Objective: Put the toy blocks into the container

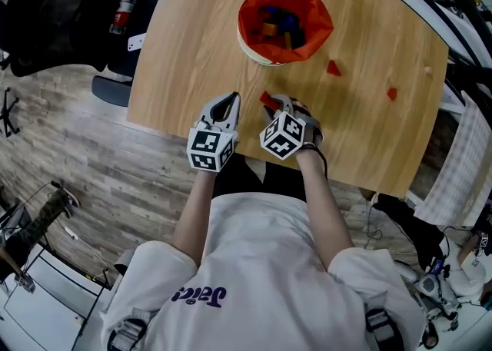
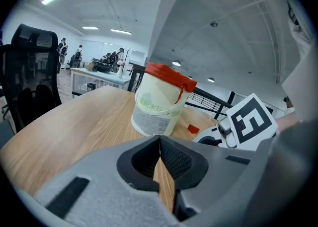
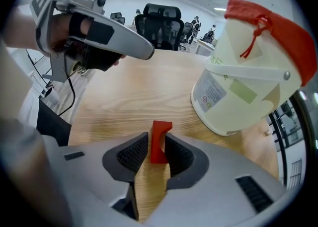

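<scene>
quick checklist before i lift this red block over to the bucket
1. Red block stands between the right claw's jaws: ok.
2. Pads squeezing it: not ok, a thin gap seems to show on one side.
3. Left claw shut, empty, off to the side: ok.
4. Bucket upright, top open: ok.
5. Table between block and bucket bare: ok.
</scene>
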Demonstrator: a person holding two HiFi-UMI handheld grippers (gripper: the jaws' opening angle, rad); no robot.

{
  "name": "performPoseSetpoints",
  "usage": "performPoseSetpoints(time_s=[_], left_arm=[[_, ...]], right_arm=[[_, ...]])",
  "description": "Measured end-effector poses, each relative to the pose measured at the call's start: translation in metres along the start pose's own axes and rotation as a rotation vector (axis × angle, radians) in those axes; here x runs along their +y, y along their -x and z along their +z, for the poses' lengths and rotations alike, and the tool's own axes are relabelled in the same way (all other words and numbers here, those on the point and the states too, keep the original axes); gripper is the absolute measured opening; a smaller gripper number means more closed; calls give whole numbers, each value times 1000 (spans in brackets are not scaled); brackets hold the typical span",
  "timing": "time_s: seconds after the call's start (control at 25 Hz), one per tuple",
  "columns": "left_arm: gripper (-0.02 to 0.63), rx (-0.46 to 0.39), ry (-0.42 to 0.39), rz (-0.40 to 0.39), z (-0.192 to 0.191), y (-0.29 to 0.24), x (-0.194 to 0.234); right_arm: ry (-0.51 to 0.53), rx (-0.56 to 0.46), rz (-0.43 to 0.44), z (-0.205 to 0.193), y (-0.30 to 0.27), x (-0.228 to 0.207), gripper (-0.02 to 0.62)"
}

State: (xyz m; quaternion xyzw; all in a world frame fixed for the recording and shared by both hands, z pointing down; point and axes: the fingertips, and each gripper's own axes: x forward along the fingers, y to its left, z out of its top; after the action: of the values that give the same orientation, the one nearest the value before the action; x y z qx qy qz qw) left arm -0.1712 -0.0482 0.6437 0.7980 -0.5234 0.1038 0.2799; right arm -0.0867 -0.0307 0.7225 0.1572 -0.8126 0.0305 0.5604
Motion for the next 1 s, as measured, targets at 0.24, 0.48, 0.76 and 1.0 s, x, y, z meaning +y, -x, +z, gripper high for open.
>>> performPoseSetpoints(time_s=[0.24,0.48,0.76,1.0], left_arm=[[14,-10,66,22,0,5,3],[14,-12,57,23,3,6,1],[14,-18,35,17,14,9,-1],[14,-78,-20,27,58,21,0]], right_arm=[[21,8,3,0,1,2,67],[12,-14,-9,5,9,0,64],[-31,-82,-42,26,39,-7,63],[-87,-205,-65,68,83,-18,63]])
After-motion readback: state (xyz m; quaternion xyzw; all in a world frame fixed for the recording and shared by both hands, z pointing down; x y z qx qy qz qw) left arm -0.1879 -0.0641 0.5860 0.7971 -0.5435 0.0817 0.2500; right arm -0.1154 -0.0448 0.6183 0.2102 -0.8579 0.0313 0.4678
